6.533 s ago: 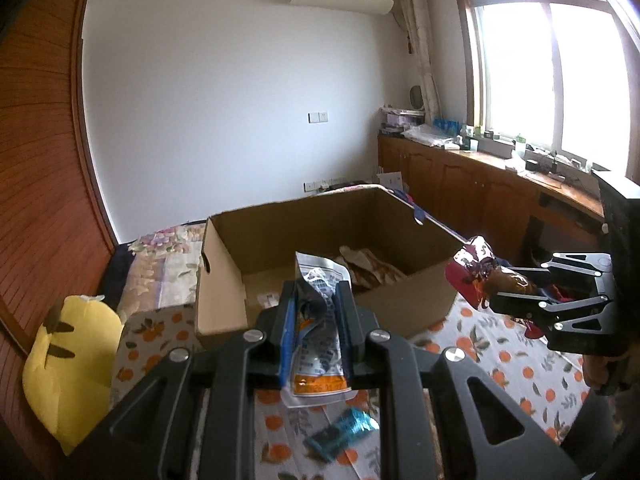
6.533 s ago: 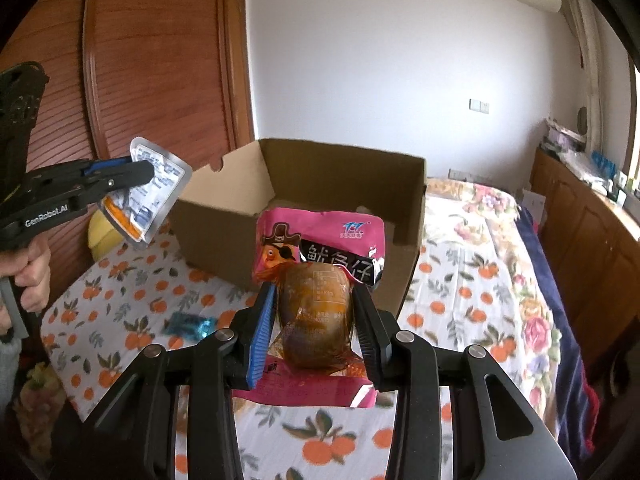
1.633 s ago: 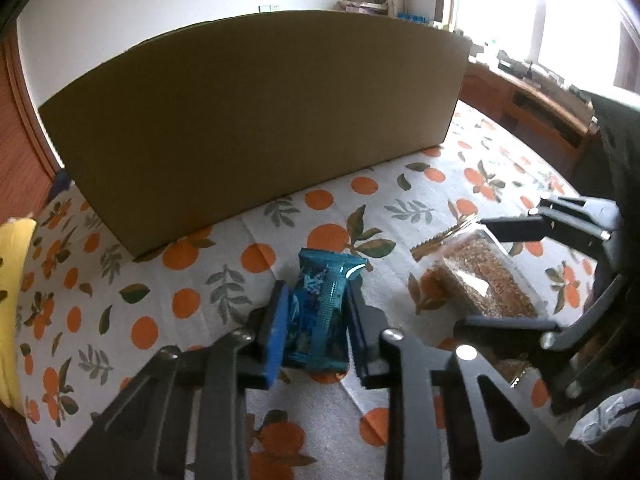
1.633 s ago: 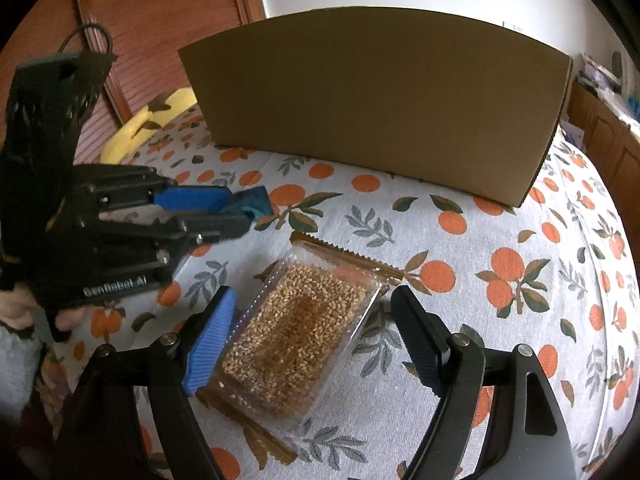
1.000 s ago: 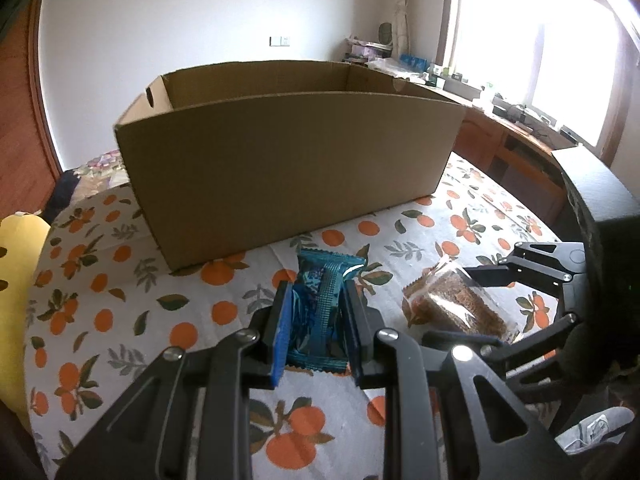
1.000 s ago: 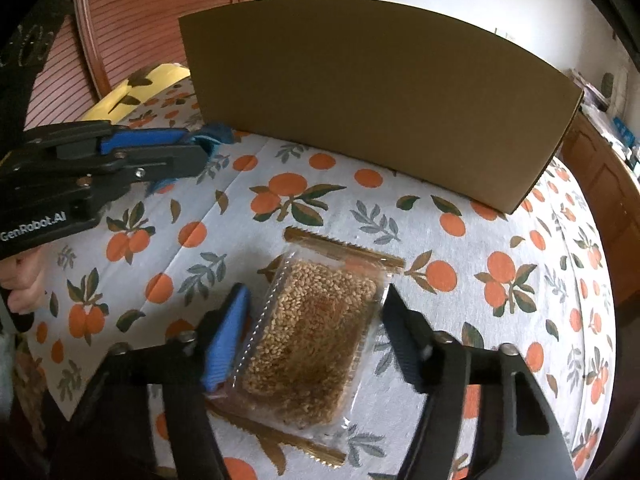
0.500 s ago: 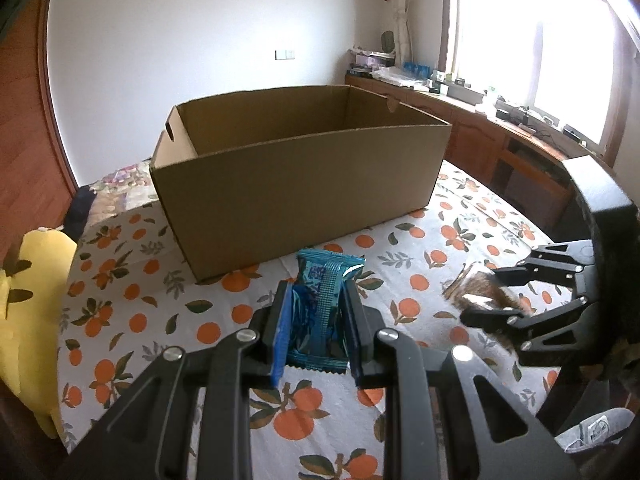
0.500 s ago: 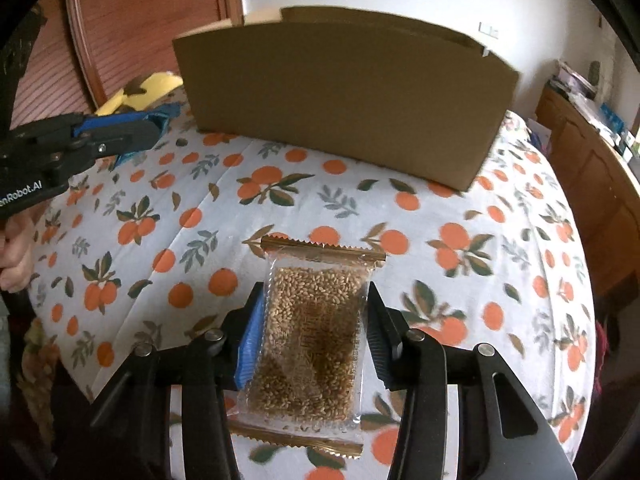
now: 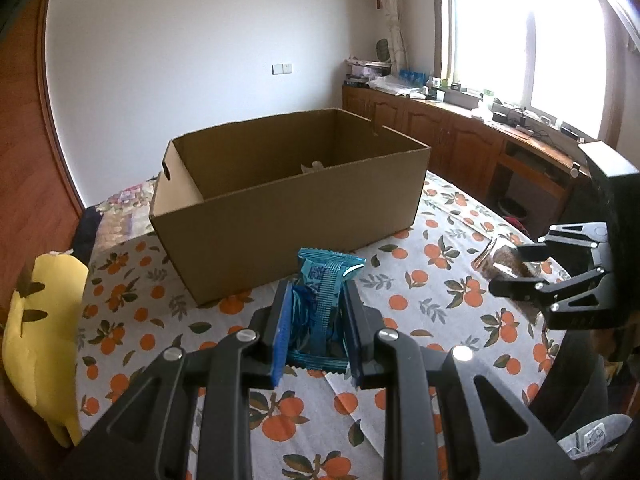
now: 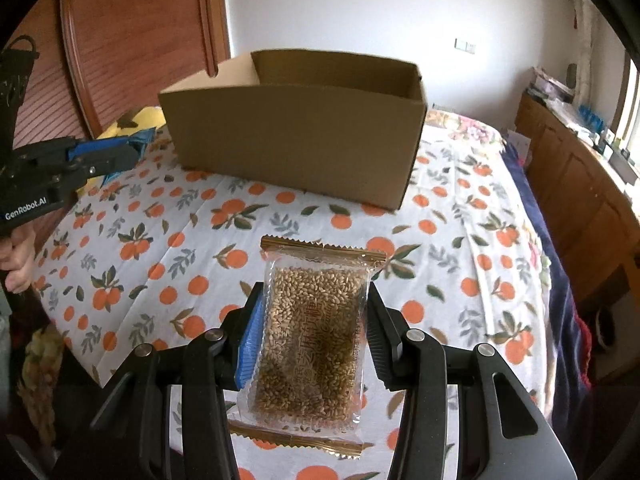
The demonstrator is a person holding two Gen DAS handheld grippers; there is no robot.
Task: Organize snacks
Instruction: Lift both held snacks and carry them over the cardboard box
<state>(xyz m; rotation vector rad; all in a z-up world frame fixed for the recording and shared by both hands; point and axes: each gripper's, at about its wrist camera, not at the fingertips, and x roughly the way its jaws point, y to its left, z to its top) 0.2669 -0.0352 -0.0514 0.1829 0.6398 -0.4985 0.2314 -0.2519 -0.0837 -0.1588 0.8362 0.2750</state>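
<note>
Both grippers lifted off the tablecloth (image 10: 168, 248): left gripper (image 9: 318, 316) clamps one blue packet (image 9: 322, 280), right gripper (image 10: 314, 320) clamps one grain bar (image 10: 316, 320); one box (image 9: 288, 216) at 12 o'clock.

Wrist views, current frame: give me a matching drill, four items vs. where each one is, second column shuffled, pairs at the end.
Items:
1. blue snack packet
2. sesame bar pack
3. cardboard box
4. yellow plush toy

Places:
A. beside the box, at the edge of the orange-print cloth
B. clamped in the right claw
C. standing open on the cloth
D. clamped in the left claw

Pairs: 1-D, 2-B, 3-C, 4-A
</note>
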